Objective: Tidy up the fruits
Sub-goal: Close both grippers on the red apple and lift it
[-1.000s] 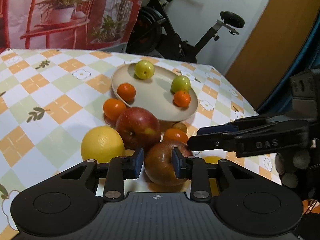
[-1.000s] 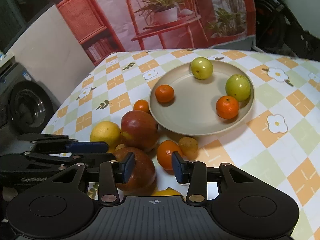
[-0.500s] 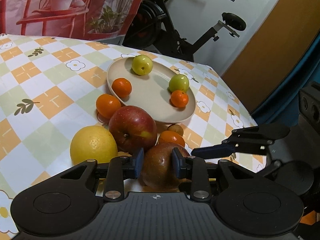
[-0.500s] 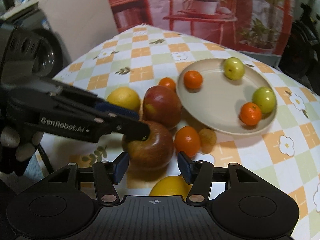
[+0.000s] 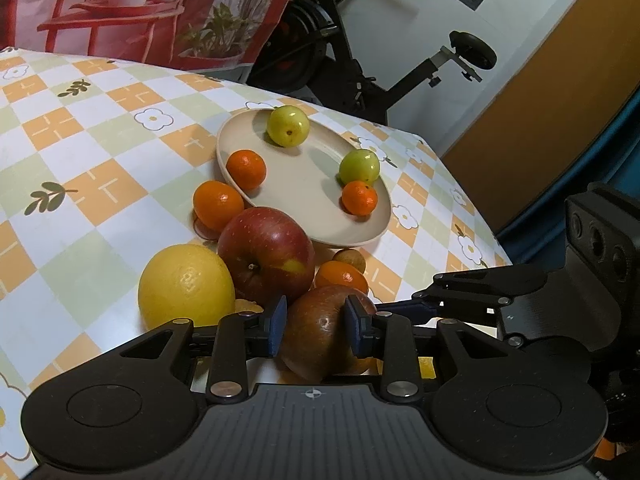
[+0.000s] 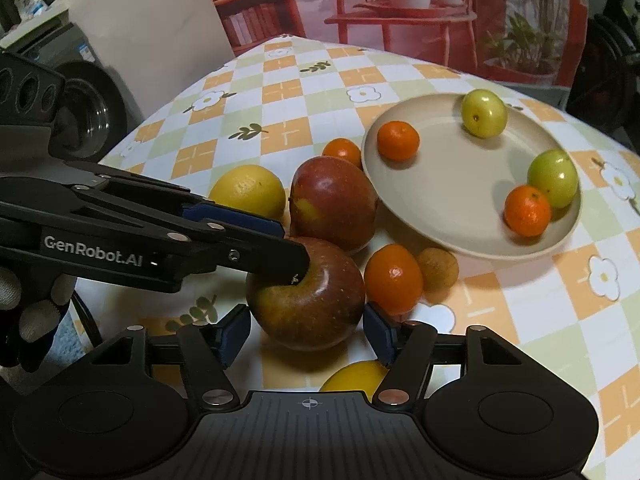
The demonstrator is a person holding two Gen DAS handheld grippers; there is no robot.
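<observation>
Low in the frame, the left gripper (image 5: 314,328) is pinching the dark red apple (image 6: 306,294) on the checked tablecloth (image 6: 280,92), while the right gripper (image 6: 306,330), whose jaws have just been opening, is straddling it, spread, pads not pressing.

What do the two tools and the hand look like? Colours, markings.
Both tools are matte black linkage frames with silver pivot pins and dark blue pads. The left tool carries white "GenRobot.AI" lettering along its side; the right tool shows none here. The hand wears a light grey knit glove.
</observation>
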